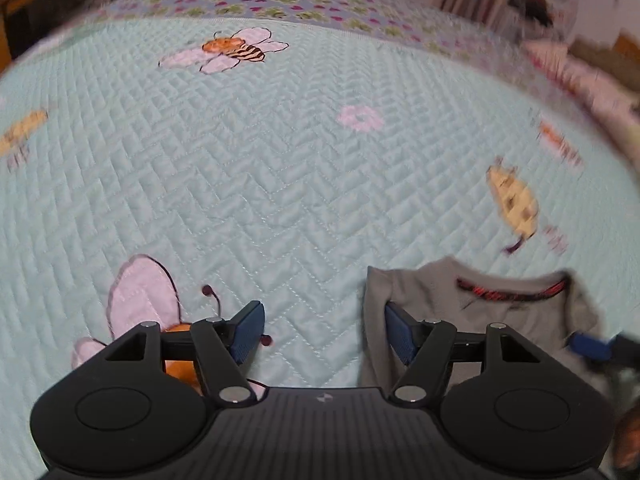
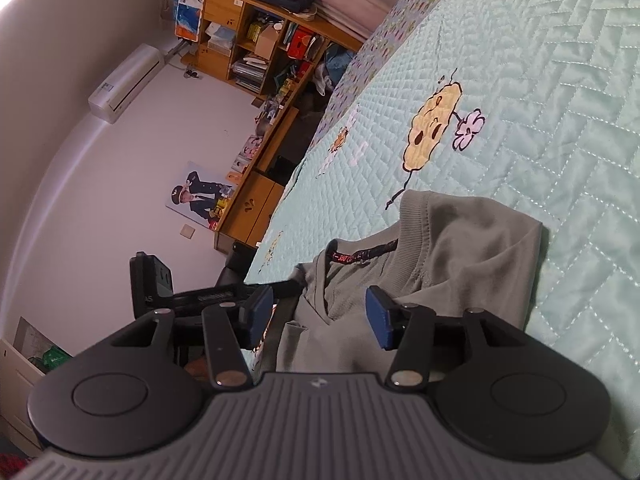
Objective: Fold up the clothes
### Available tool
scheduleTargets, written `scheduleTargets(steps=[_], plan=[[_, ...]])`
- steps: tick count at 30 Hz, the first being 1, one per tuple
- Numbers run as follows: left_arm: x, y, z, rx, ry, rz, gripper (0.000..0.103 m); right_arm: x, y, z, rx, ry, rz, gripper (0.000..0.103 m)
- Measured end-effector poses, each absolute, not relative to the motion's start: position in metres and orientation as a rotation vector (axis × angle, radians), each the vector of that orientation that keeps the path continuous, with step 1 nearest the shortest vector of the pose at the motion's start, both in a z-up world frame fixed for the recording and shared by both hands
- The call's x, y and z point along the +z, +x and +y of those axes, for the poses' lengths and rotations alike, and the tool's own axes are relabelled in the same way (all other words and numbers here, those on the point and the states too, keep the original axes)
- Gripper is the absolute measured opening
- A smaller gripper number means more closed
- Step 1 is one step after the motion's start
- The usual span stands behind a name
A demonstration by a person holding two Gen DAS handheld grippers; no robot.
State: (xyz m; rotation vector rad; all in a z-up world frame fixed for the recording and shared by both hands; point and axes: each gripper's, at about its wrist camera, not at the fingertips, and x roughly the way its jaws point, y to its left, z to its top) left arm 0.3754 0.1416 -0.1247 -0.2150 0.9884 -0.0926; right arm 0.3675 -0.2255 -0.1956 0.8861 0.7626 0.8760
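My left gripper (image 1: 324,330) has its fingers spread, nothing between them: one pad over bare quilt (image 1: 280,184), the other at the edge of the grey shirt (image 1: 480,320). My right gripper (image 2: 318,316) is spread too, its fingers straddling the shirt (image 2: 460,248) below the collar (image 2: 412,216) without pinching. The shirt lies crumpled on the bed near its edge. I judge it light, soft and floppy; it should be pinched at the shoulders or hem corners. Shelves (image 2: 256,40) across the room hold boxes and books.
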Motion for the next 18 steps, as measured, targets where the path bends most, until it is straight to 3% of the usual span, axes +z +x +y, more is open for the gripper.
scheduleTargets(steps=[10, 18], plan=[[-0.138, 0.376, 0.164, -0.207, -0.44, 0.939, 0.073, -0.18, 0.369, -0.214, 0.919, 0.892, 0.755, 0.054], [-0.145, 0.389, 0.164, -0.279, -0.455, 0.941, 0.068, -0.188, 0.402, -0.127, 0.86, 0.93, 0.924, 0.054]])
